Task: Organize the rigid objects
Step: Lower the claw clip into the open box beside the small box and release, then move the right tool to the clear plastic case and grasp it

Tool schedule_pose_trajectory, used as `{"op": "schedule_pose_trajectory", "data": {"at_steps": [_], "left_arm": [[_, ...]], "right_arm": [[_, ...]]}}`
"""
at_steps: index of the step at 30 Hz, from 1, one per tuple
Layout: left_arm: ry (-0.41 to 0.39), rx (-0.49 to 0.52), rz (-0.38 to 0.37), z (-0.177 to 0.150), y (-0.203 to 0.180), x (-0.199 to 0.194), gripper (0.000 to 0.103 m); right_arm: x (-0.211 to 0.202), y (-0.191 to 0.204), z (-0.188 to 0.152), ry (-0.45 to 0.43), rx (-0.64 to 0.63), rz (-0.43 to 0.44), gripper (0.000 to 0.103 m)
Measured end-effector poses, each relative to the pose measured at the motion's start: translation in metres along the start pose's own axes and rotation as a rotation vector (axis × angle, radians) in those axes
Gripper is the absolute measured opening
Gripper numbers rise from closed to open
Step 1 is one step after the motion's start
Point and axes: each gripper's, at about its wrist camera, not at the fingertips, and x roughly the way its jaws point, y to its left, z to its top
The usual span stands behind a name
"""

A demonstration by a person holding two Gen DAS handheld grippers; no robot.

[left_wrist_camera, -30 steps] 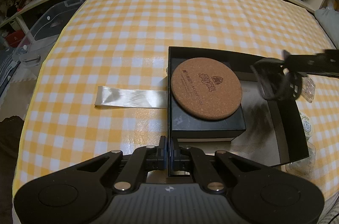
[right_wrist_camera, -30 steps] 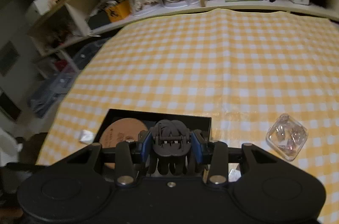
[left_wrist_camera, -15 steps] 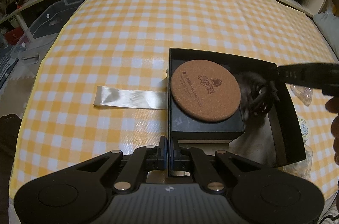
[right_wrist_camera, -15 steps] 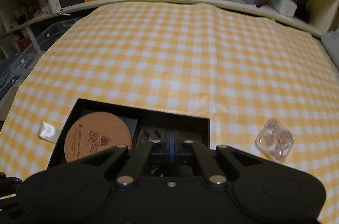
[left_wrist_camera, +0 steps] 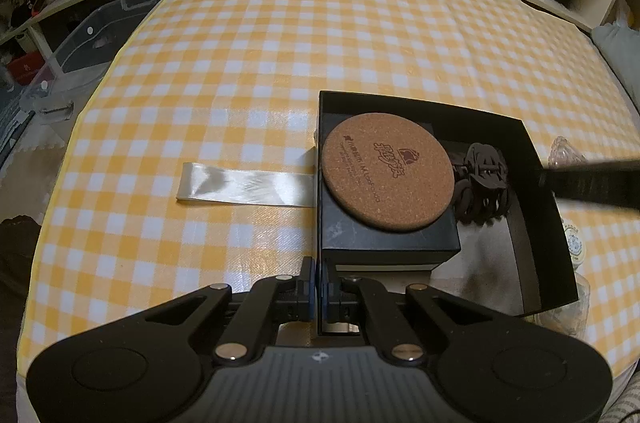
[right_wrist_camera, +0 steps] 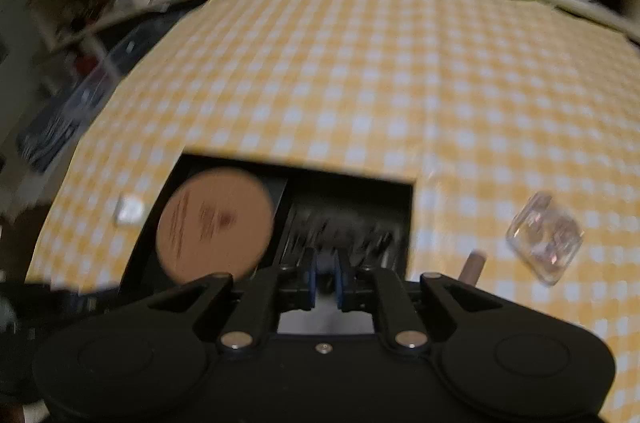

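An open black box [left_wrist_camera: 420, 103] sits on the yellow checked cloth. Inside it a round cork coaster [left_wrist_camera: 388, 171] rests on a smaller black box. A dark brown hair claw clip [left_wrist_camera: 482, 183] lies loose in the box, just right of the coaster. My left gripper [left_wrist_camera: 320, 287] is shut on the box's near left wall. The right gripper [right_wrist_camera: 326, 279] hovers over the box's near side, and its jaws are opening by a narrow gap with nothing between them. In the blurred right wrist view the coaster [right_wrist_camera: 216, 223] lies ahead to the left.
A silver ribbon [left_wrist_camera: 244, 185] lies flat on the cloth left of the box. A clear plastic case [right_wrist_camera: 544, 237] sits on the cloth to the box's right. Shelves full of items line the back. A clear storage bin [left_wrist_camera: 80, 55] stands on the floor at left.
The right gripper carried the claw clip down into the box and let it go; the clip now lies beside the coaster. The left gripper stayed on the box wall.
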Motion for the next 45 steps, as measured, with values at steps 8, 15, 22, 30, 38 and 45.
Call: {"op": "schedule_pose_trajectory", "data": {"at_steps": [8,15,22,30,38,45], "left_arm": [[0.000,0.000,0.001,0.000,-0.001,0.000,0.003],[0.002,0.013,-0.006,0.000,-0.006,0.001,0.003],[0.002,0.015,-0.004,0.001,-0.007,0.003,0.004],[0.004,0.017,0.001,0.001,-0.008,0.006,0.003],[0.007,0.025,0.008,0.002,-0.008,0.010,0.003],[0.015,0.049,0.029,0.002,-0.012,0.013,0.003]], "right_arm": [[0.045,0.003,-0.013,0.083,0.087,-0.008,0.010],[0.054,-0.001,-0.010,0.027,0.164,-0.008,0.009],[0.036,-0.009,-0.008,0.030,0.120,0.038,0.012],[-0.036,-0.028,-0.015,-0.077,0.024,0.162,0.048],[-0.092,-0.058,-0.028,-0.203,-0.084,0.183,0.100],[-0.102,-0.088,-0.057,-0.256,-0.217,0.163,0.103]]}}
